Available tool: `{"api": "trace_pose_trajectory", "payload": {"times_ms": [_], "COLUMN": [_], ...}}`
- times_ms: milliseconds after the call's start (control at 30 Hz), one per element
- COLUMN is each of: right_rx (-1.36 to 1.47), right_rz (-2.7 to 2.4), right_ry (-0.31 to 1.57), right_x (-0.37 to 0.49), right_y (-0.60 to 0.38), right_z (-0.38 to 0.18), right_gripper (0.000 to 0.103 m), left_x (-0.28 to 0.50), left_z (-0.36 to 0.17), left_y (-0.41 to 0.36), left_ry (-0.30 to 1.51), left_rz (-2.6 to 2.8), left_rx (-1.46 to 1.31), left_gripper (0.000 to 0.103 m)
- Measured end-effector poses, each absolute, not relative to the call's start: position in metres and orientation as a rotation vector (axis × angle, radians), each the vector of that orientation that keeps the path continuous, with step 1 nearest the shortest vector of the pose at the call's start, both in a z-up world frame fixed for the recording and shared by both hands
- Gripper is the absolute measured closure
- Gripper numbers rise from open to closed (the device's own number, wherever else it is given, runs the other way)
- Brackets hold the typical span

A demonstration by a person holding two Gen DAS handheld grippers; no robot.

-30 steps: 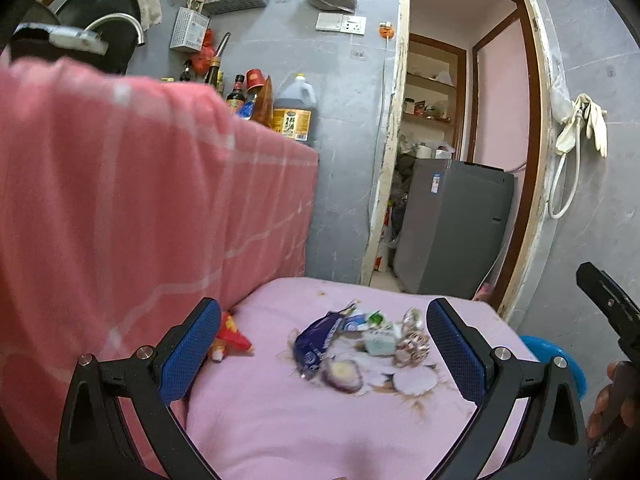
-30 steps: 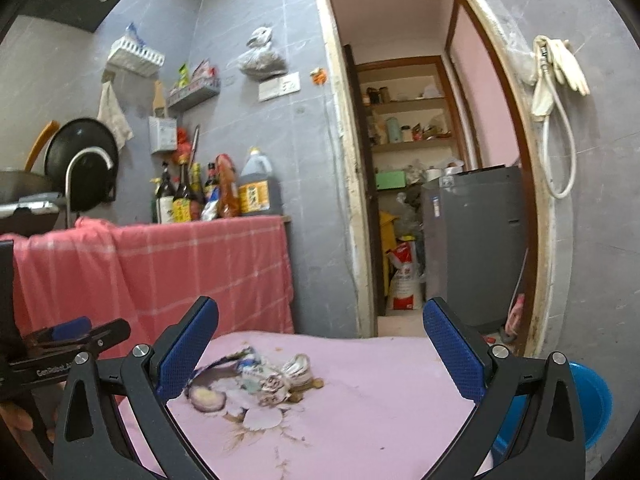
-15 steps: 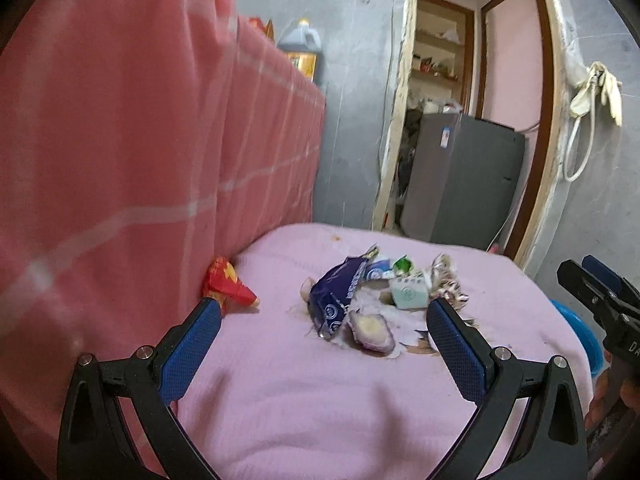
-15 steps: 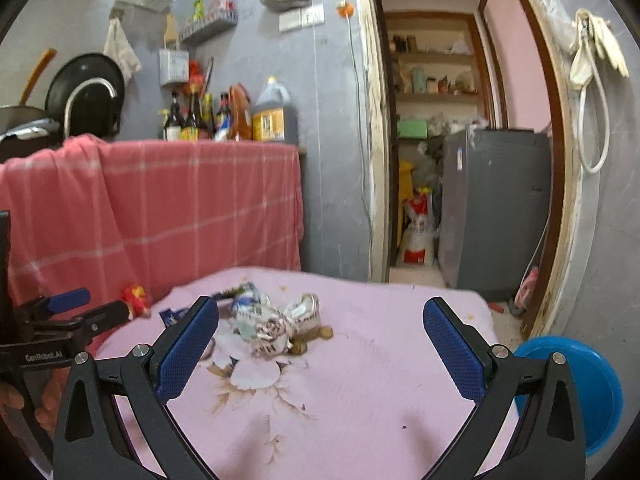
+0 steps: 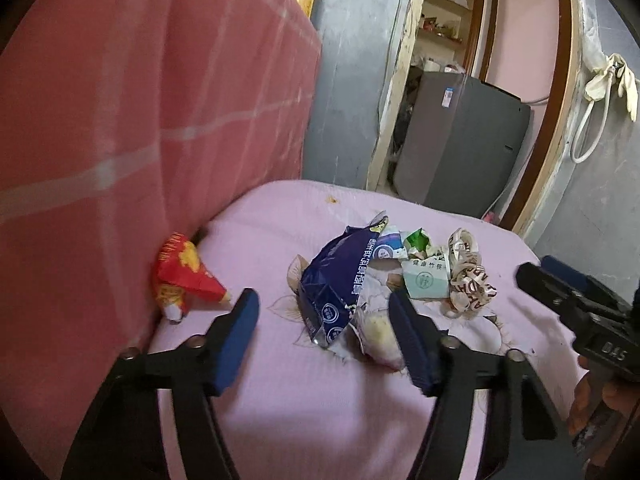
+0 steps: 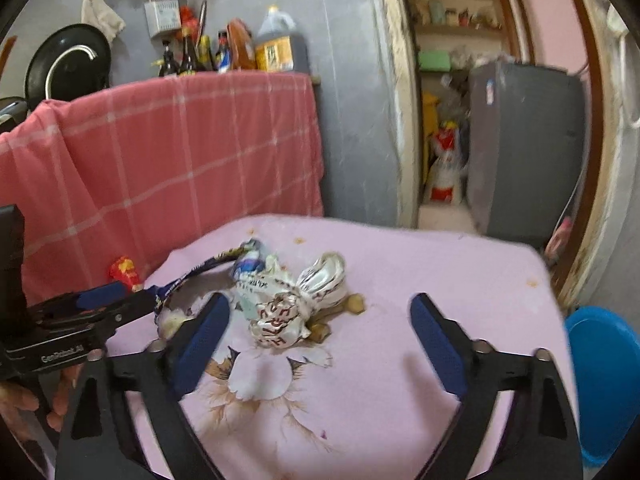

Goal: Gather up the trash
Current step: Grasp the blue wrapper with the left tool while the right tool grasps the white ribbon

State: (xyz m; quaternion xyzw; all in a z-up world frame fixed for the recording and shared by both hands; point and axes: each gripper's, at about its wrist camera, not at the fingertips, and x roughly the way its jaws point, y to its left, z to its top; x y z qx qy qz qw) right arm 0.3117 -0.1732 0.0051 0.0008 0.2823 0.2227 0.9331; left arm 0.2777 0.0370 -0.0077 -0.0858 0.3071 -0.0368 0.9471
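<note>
A pile of trash lies on the pink tablecloth: a dark blue wrapper, a mint-green box and a crumpled white wrapper with red lettering. A red wrapper lies apart by the hanging cloth. My left gripper is closing, with the blue wrapper's near end between its tips and no pad touching it. My right gripper is also closing. The crumpled white wrapper sits between its fingers nearer the left one, untouched.
A red checked cloth hangs along the left of the table. A blue basin stands on the floor past the table's right edge. Behind is a doorway with a grey appliance. Bottles stand on the counter above the cloth.
Both grippers have come down and forward toward the trash pile, which now looks larger. Both pairs of jaws have narrowed from wide open.
</note>
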Motion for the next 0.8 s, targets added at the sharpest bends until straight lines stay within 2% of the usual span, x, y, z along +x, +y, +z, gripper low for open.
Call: {"api": "trace_pose_trajectory", "payload": {"times_ms": [167,333,433,467,633,733,800], "right_rx": [0.007,-0.01,-0.01,-0.004,0.017,0.025,0.043], "right_rz": [0.497,0.513,0.515,0.52,0.536,0.541,0.548], "right_ry": [0.651,0.719,0.756,0.76,0.775,0.789,0.794], "right_x": [0.328,0.339,0.343,0.343,0.34,0.337,0.336], "right_y": [-0.161,-0.149,-0.148,-0.148,-0.154,-0.159,-0.163], "right_z": [-0.001,-0.01,-0.017,-0.017,-0.018,-0.019,-0.02], "right_gripper": [0.026,0.035,0.046,0.052,0.068,0.078,0.084], "left_x": [0.286,0.292,0.293,0.294,0.294,0.294,0.293], "left_z": [-0.01,-0.014,-0.015,-0.015,-0.014,-0.014,-0.014], "left_y": [0.037,0.035,0.034,0.034,0.029,0.027,0.026], "left_ry": [0.651,0.68,0.692,0.693,0.686,0.683,0.683], "left_rz": [-0.084,-0.091,-0.09,-0.093,-0.095,-0.093,-0.093], "left_rx": [-0.172,-0.16,-0.151,-0.147,-0.123,-0.11,-0.105], "left_gripper": [0.059,0.071,0.074,0.074,0.079,0.088,0.089]}}
